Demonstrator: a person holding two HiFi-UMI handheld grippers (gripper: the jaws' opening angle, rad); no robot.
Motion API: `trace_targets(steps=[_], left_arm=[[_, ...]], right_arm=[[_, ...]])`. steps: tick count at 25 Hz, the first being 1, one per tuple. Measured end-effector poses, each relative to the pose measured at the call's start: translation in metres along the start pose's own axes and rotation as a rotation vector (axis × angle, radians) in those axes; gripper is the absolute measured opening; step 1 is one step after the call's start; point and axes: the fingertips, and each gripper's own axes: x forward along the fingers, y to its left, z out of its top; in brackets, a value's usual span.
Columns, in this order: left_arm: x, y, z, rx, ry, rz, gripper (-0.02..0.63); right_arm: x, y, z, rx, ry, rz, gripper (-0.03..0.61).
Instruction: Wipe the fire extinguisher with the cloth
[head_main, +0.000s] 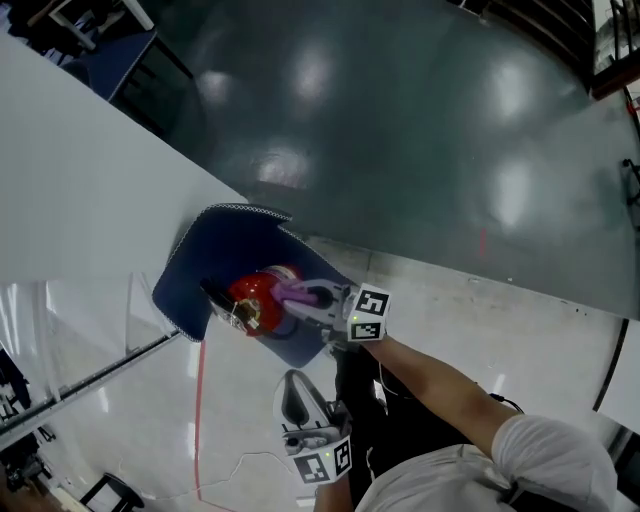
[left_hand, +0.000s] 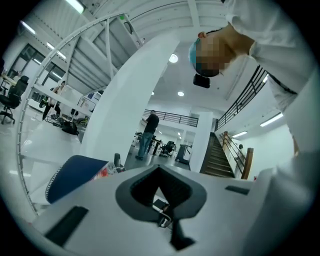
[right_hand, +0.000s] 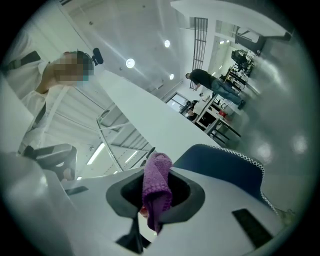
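Observation:
A red fire extinguisher (head_main: 256, 301) lies on a dark blue mat (head_main: 220, 268) with a zigzag white hem. My right gripper (head_main: 312, 298) is at the extinguisher's right side, shut on a purple cloth (head_main: 297, 292) that rests against the red body. In the right gripper view the purple cloth (right_hand: 157, 191) sticks up from between the jaws, with the blue mat (right_hand: 226, 169) behind it. My left gripper (head_main: 293, 388) hangs lower down, apart from the extinguisher, shut and holding nothing. The left gripper view shows the blue mat (left_hand: 74, 176) and a sliver of the extinguisher (left_hand: 105, 171).
A white panel (head_main: 80, 170) runs along the left. Dark glossy floor (head_main: 400, 100) fills the top, pale floor with a red line (head_main: 198, 420) the bottom. A metal rail (head_main: 90, 375) crosses the lower left. A person (left_hand: 147, 133) stands far off near stairs (left_hand: 225, 156).

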Motion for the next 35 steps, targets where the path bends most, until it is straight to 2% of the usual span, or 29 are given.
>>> trace_targets(steps=[6, 10, 15, 19, 22, 24, 27, 30, 32, 35], left_arm=[[-0.006, -0.005, 0.026, 0.017, -0.005, 0.023, 0.006], [-0.01, -0.01, 0.053, 0.038, -0.032, 0.026, 0.006], [-0.003, -0.007, 0.083, 0.062, -0.081, -0.011, 0.006], [-0.01, 0.007, 0.084, 0.082, -0.057, -0.088, 0.006], [-0.002, 0.018, 0.085, 0.092, -0.023, -0.171, 0.006], [0.005, 0.02, 0.088, 0.107, 0.007, -0.239, 0.006], [0.008, 0.03, 0.098, 0.142, 0.041, -0.36, 0.006], [0.008, 0.044, 0.085, 0.106, 0.092, -0.458, 0.006], [0.012, 0.047, 0.067, 0.073, 0.125, -0.487, 0.006], [0.016, 0.048, 0.035, 0.087, 0.158, -0.515, 0.006]], right_arm=[[0.009, 0.049, 0.01, -0.05, 0.062, 0.063, 0.055], [0.0, 0.074, 0.059, -0.081, -0.009, 0.069, 0.055], [-0.013, 0.095, 0.127, -0.2, -0.098, 0.031, 0.055], [-0.031, 0.109, 0.136, -0.329, -0.106, -0.1, 0.055], [-0.053, 0.101, 0.128, -0.357, -0.126, -0.233, 0.055], [-0.072, 0.086, 0.118, -0.325, -0.149, -0.334, 0.055], [-0.096, 0.06, 0.08, -0.255, -0.184, -0.505, 0.055], [-0.123, 0.045, 0.037, -0.223, -0.219, -0.669, 0.055], [-0.137, 0.036, 0.015, -0.195, -0.242, -0.731, 0.055], [-0.151, 0.012, -0.029, -0.111, -0.284, -0.788, 0.055]])
